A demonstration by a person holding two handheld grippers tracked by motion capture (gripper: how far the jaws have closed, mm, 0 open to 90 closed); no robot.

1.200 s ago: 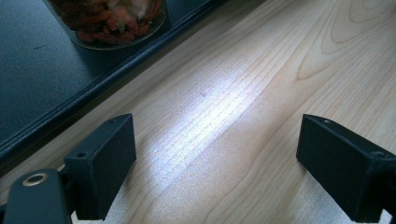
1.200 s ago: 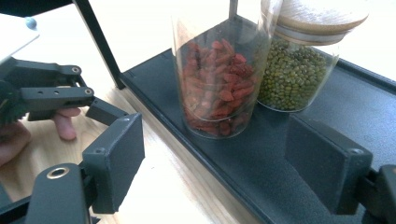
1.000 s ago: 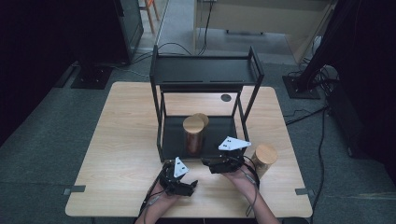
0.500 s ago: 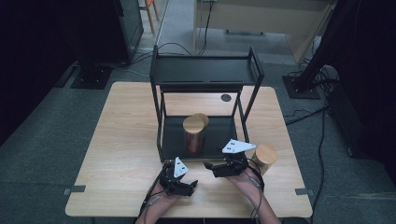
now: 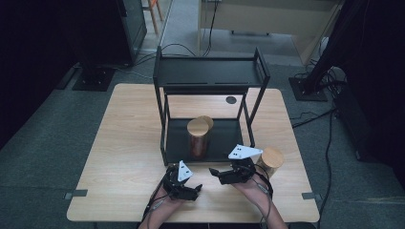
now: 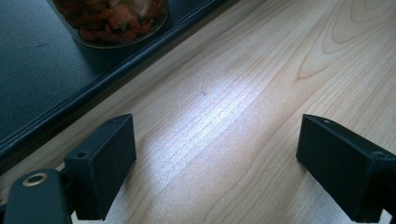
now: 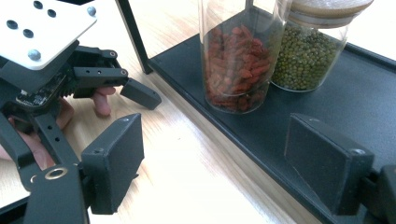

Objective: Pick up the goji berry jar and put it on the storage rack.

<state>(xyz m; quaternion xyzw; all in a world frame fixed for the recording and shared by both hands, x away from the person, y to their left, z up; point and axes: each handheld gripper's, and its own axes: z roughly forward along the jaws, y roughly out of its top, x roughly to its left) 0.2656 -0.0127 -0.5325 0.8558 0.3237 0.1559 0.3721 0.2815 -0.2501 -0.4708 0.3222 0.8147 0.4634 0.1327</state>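
Standing beyond the open right tongs (image 7: pixel 212 158): red-filled jar (image 7: pixel 238 60).

Tall glass jar of red berries (image 7: pixel 237 60), upright on the shelf's bottom tray, wooden-lidded.

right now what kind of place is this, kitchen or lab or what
Likely a lab or recording studio, not a kitchen: a lone wooden table on grey carpet, black curtains around it, cables trailing across the floor, and a black shelf rack with jars staged as props.

Clear glass jar (image 7: pixel 236 56), matt black shelf (image 7: pixel 355 93) — pale grained wood table (image 6: pixel 261 93)
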